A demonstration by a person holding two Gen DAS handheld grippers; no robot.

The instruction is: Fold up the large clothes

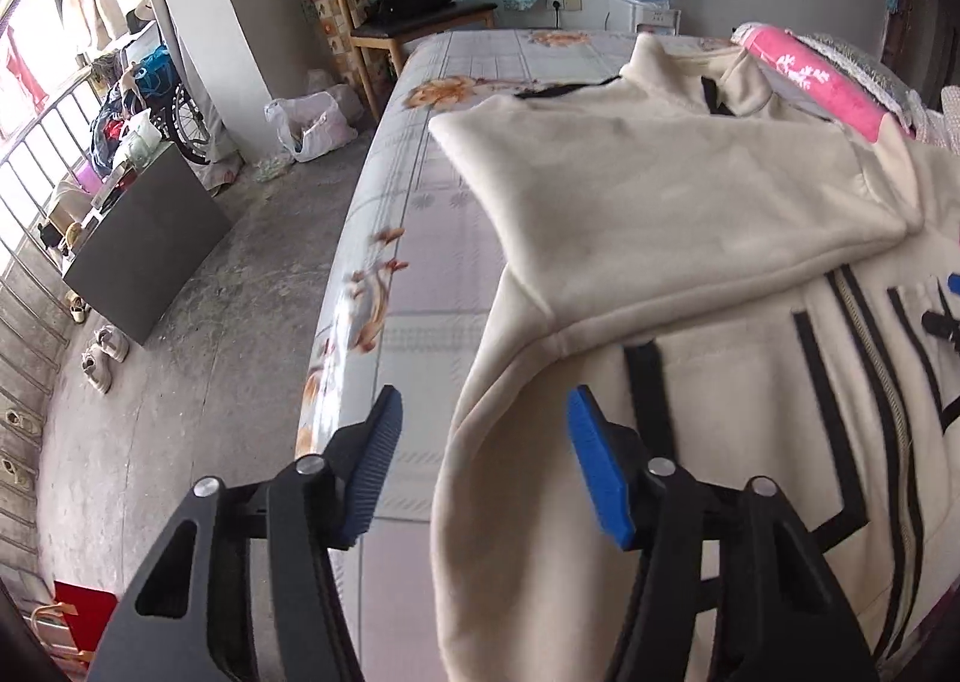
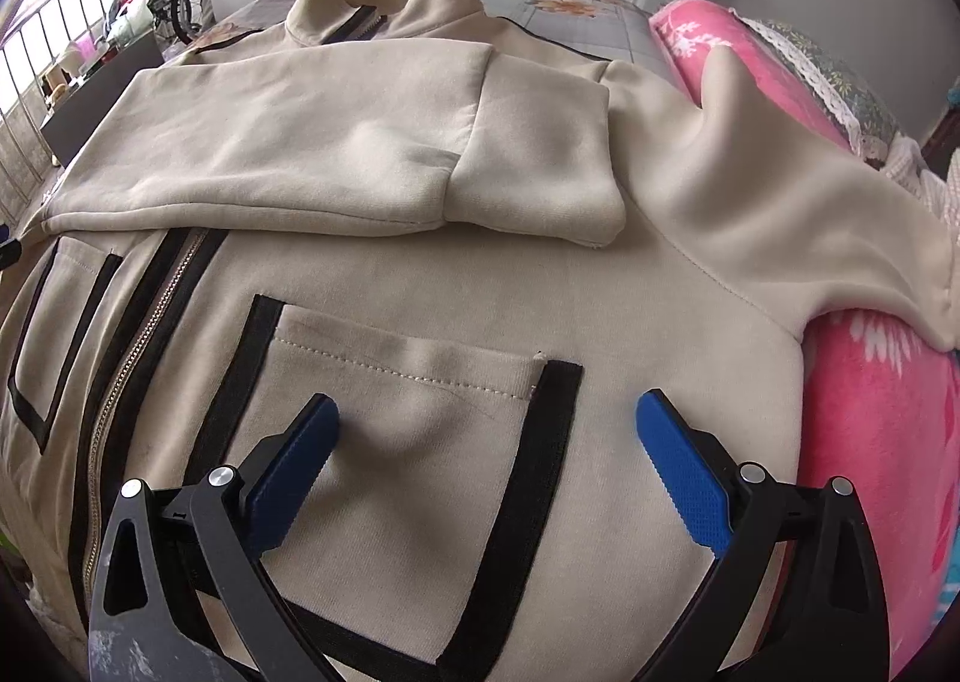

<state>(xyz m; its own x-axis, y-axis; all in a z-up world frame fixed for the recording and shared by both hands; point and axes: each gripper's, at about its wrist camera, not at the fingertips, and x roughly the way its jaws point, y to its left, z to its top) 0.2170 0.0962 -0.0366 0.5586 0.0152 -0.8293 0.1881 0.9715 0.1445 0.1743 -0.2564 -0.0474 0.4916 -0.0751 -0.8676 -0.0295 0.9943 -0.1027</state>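
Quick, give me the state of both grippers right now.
Left gripper: open, holding nothing, jaws straddling the side edge of the cream jacket.
Right gripper: open, holding nothing, over the jacket's pocket.

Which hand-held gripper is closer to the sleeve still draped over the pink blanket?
Right. The right hand-held gripper hovers over the jacket pocket beside that sleeve; the left hand-held gripper is at the jacket's opposite side edge.

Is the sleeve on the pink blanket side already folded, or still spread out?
Spread: the sleeve drapes outward onto the pink blanket.
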